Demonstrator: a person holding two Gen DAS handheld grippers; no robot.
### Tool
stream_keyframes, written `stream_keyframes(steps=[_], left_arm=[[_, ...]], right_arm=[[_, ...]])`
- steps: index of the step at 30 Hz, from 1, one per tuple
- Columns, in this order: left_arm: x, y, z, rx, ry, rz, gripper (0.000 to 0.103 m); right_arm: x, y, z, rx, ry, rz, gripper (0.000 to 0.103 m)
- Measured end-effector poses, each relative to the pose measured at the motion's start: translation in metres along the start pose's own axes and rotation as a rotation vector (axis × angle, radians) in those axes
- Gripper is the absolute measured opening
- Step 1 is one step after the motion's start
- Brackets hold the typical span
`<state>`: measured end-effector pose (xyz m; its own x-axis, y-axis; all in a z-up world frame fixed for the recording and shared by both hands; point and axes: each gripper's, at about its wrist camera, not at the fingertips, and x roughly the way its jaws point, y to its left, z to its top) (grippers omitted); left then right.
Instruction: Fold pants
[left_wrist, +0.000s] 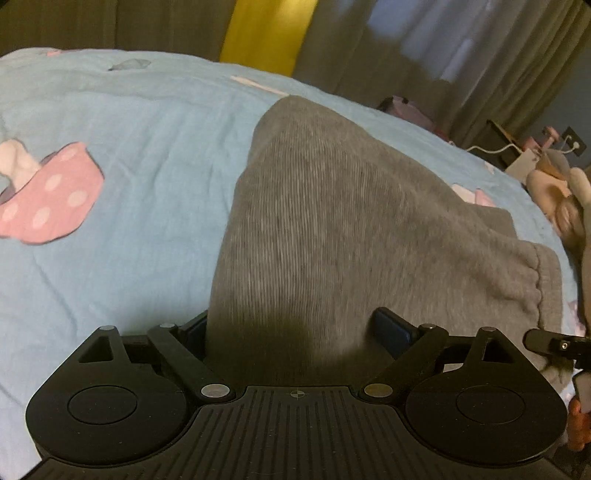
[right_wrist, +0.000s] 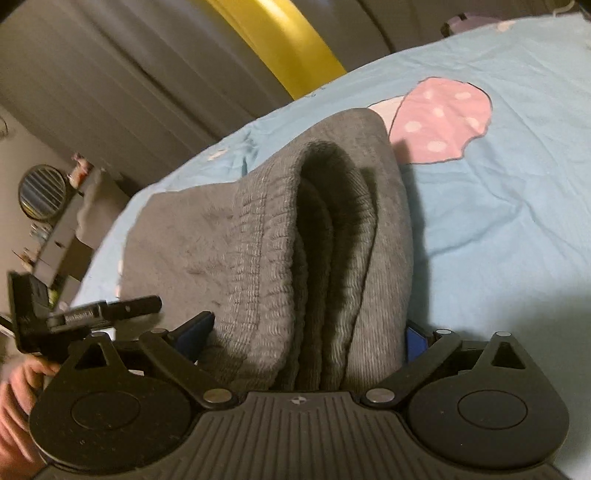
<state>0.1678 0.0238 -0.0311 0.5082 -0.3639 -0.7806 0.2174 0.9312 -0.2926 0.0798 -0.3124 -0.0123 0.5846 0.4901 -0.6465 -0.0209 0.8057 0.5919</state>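
Two tongs (left_wrist: 291, 328) (right_wrist: 310, 332), tips hidden by bunched grey pants (left_wrist: 332, 221), blue bedsheet (left_wrist: 147, 147)

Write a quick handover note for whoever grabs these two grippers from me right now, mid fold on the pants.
Left hand-held gripper: shut on the grey pants, plain fabric bunched between its fingers.
Right hand-held gripper: shut on the pants at the ribbed waistband, several layers stacked in its grip.
Pants lie partly on the blue bedsheet, near ends lifted.
Done: pants look doubled at least once.
Left: probably carry the held ends over, lay flat, release.
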Motion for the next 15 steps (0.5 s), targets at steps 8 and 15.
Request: stream_keyframes(steps=[8, 15], left_arm=[[0.002, -0.007, -0.004, 0.038, -0.051, 0.024, 0.088], [-0.006, 0.001, -0.006, -0.018, -0.075, 0.043, 0.078]], right_arm=[[0.004, -0.005, -0.003, 0.005, -0.044, 0.025, 0.093], [-0.009, -0.009, -0.009, 0.056, -0.057, -0.003, 0.094]])
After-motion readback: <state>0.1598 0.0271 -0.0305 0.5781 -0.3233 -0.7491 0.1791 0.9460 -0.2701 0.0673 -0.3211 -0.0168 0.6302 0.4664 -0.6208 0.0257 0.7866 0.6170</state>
